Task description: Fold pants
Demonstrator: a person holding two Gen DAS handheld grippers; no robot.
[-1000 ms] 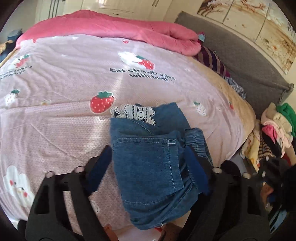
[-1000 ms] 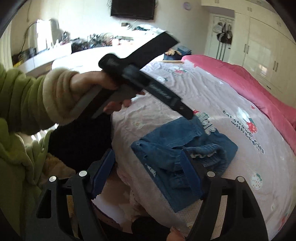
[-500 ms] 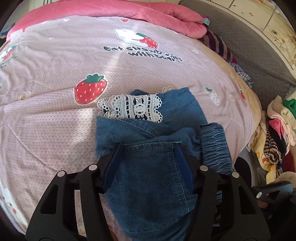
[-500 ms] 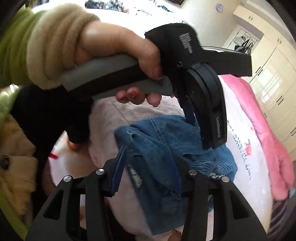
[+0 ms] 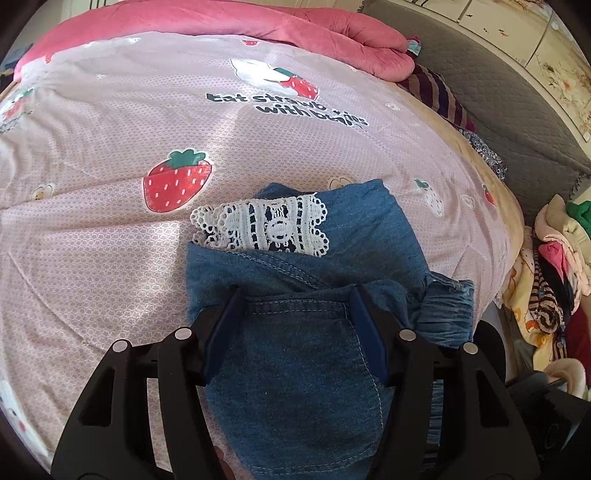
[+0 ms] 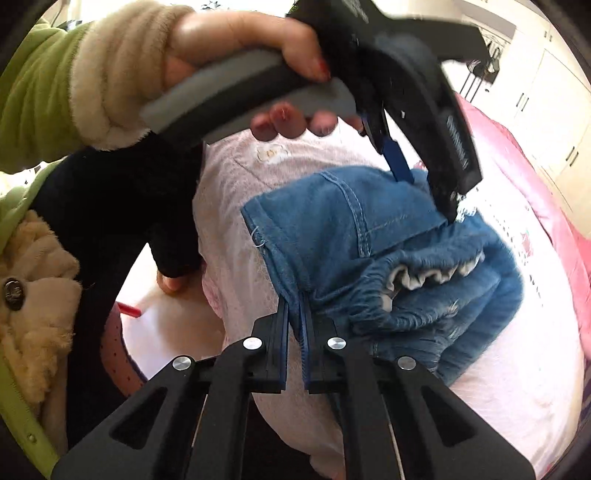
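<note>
The blue denim pants [image 5: 295, 362] lie bunched near the bed's front edge, with a white lace trim [image 5: 266, 225] at their far side. My left gripper [image 5: 295, 299] is open, its fingers pressed down on either side of the back pocket. In the right wrist view my right gripper [image 6: 293, 310] is shut on the hem edge of the pants [image 6: 332, 221]. The left gripper [image 6: 421, 177], held by a hand, rests on the denim beyond it.
The pink strawberry-print quilt [image 5: 147, 110] covers the bed, with a pink duvet [image 5: 258, 22] at the far end. A grey headboard [image 5: 517, 110] and a pile of clothes [image 5: 554, 266] are at the right. The person's green sleeve [image 6: 44, 85] is at the left.
My right gripper has moved in and shut on the pants' hem. My left gripper has come down onto the pocket area and its fingers have drawn closer together.
</note>
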